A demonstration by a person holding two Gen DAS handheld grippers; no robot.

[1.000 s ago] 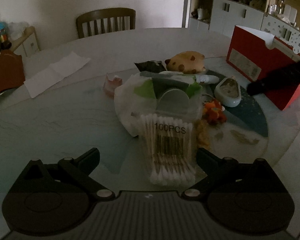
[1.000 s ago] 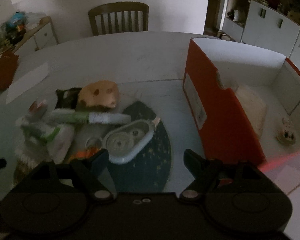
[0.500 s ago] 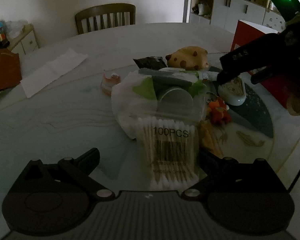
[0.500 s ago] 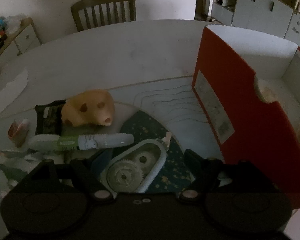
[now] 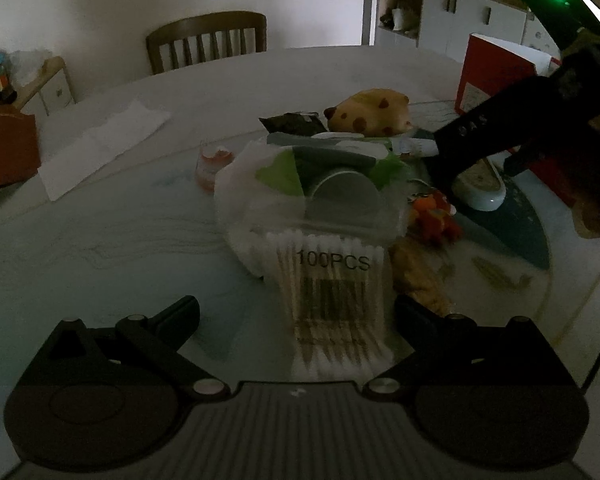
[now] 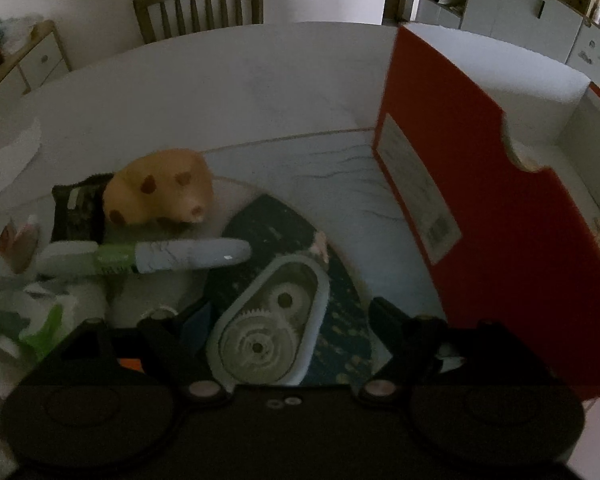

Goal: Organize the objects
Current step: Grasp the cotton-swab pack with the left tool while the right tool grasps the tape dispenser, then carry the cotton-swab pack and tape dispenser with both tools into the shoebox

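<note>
My left gripper (image 5: 296, 308) is open low over the table, and a clear pack of cotton swabs (image 5: 336, 300) lies between its fingers without being pressed. Behind the pack sits a plastic bag (image 5: 312, 192) of green and grey items. My right gripper (image 6: 288, 312) is open and points steeply down, one finger on each side of a white correction-tape dispenser (image 6: 272, 320) with visible gears. The dispenser lies on a dark blue mat (image 6: 276, 224). In the left wrist view the right gripper (image 5: 480, 140) hangs over the dispenser (image 5: 480, 192).
A red open box (image 6: 480, 184) stands just right of the mat. A tan spotted hamster toy (image 6: 160, 196), a dark packet (image 6: 80, 208) and a white-green pen (image 6: 160, 258) lie to the left. An orange toy (image 5: 432, 216), white paper (image 5: 100, 144) and a chair (image 5: 208, 40) are also around the table.
My right gripper came down and left from near the red box until its fingers straddle the dispenser. The left gripper and the swab pack stayed where they were.
</note>
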